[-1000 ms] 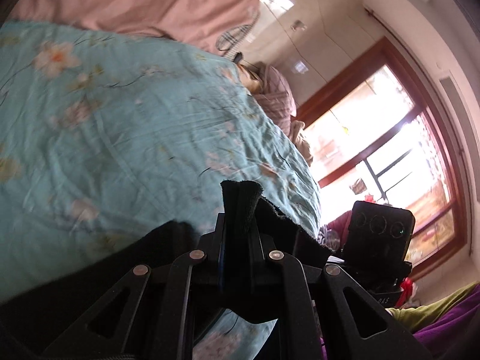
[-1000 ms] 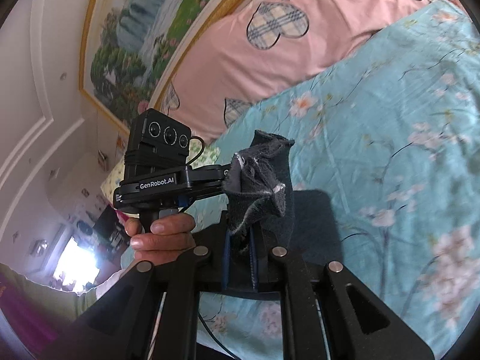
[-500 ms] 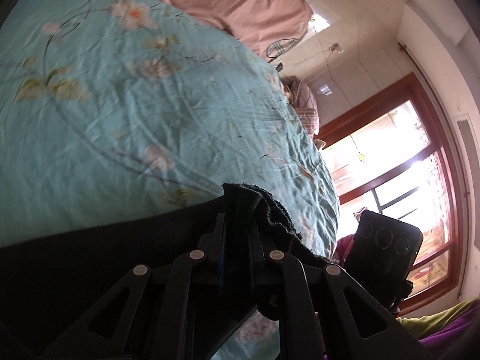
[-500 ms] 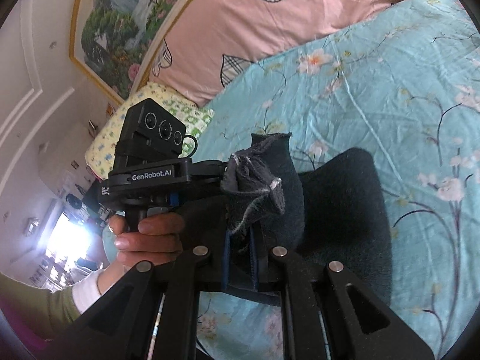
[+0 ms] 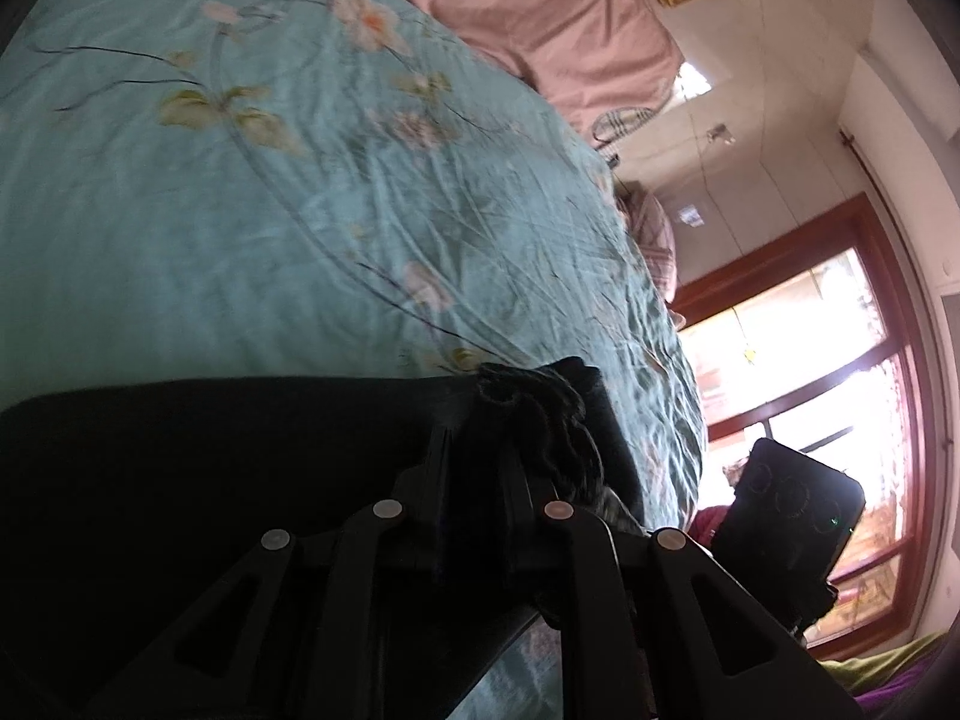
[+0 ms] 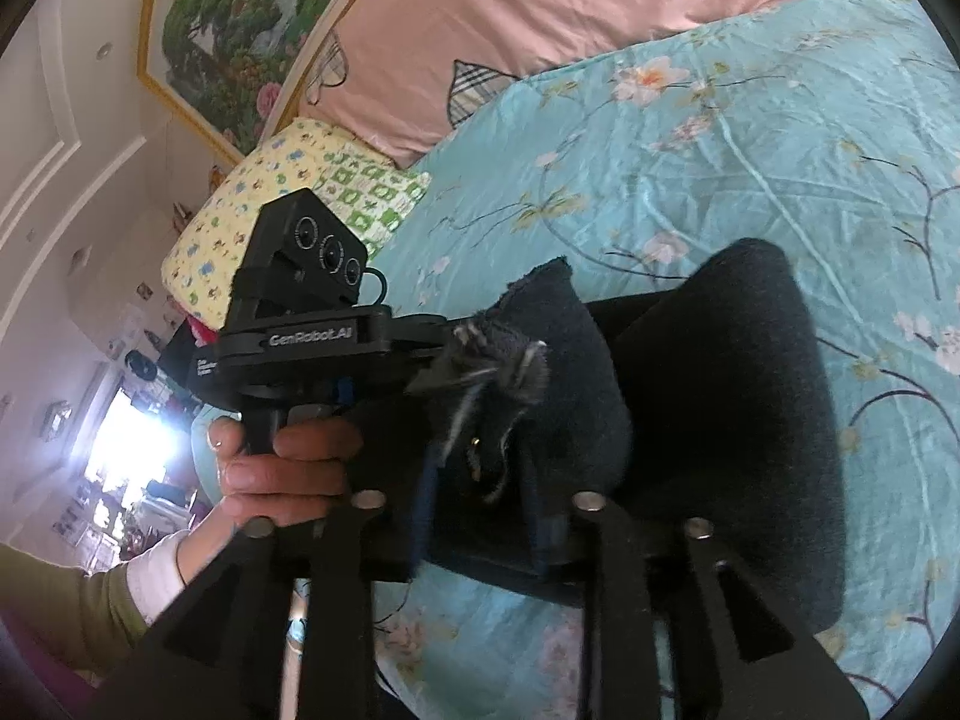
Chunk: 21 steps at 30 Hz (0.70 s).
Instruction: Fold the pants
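Note:
The dark pants (image 6: 738, 396) lie partly spread on the teal floral bedspread (image 6: 750, 138). My right gripper (image 6: 480, 456) is shut on a bunched edge of the pants, with a frayed hem sticking up between the fingers. My left gripper (image 5: 480, 420) is shut on another bunched edge of the same pants (image 5: 198, 468), which spread dark to its left. The left gripper also shows in the right wrist view (image 6: 432, 348), held by a hand just left of the right gripper.
Pink pillows with plaid hearts (image 6: 540, 18) line the head of the bed. A yellow patterned pillow (image 6: 288, 204) lies at the bed's corner. A bright window with a red frame (image 5: 840, 372) is beyond the bed's edge. The right gripper's camera block (image 5: 786, 510) shows close by.
Both grippers have moved down toward the bed with the pants. More of the dark cloth now lies flat on the bedspread.

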Each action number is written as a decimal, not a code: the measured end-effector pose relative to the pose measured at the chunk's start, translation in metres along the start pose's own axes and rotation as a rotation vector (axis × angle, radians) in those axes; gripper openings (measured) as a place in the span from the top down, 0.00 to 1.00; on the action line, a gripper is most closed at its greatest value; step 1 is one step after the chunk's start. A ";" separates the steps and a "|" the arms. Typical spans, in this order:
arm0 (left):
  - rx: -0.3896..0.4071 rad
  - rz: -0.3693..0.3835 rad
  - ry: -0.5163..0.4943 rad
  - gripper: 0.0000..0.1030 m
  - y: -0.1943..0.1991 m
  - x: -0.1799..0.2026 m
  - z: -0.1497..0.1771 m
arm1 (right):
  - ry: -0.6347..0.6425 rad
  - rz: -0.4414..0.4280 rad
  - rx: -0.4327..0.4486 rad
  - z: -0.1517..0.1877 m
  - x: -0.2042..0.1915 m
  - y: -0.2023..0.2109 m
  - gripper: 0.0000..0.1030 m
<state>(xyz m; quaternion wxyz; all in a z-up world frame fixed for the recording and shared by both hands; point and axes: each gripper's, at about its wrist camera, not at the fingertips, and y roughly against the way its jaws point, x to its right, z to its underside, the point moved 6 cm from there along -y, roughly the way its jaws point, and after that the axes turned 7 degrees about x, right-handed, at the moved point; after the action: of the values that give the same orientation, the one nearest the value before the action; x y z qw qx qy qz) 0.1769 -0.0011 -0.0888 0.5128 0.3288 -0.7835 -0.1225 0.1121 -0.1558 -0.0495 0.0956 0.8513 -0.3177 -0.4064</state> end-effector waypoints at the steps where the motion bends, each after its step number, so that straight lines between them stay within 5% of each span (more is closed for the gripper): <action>1: 0.010 -0.015 0.003 0.87 0.005 -0.002 0.001 | 0.013 -0.004 -0.007 0.002 -0.004 -0.002 0.62; 14: 0.125 -0.167 0.069 0.87 0.067 -0.025 0.016 | 0.060 -0.080 -0.094 0.020 -0.039 -0.020 0.60; 21: 0.237 -0.289 0.108 0.74 0.107 -0.029 0.030 | 0.087 -0.123 -0.059 0.003 -0.056 -0.011 0.60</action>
<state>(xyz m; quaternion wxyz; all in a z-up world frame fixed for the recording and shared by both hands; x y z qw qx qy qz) 0.1161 0.0942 -0.0668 0.4890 0.5020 -0.7084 -0.0837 0.0887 -0.1124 -0.0201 0.1091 0.8828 -0.2484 -0.3834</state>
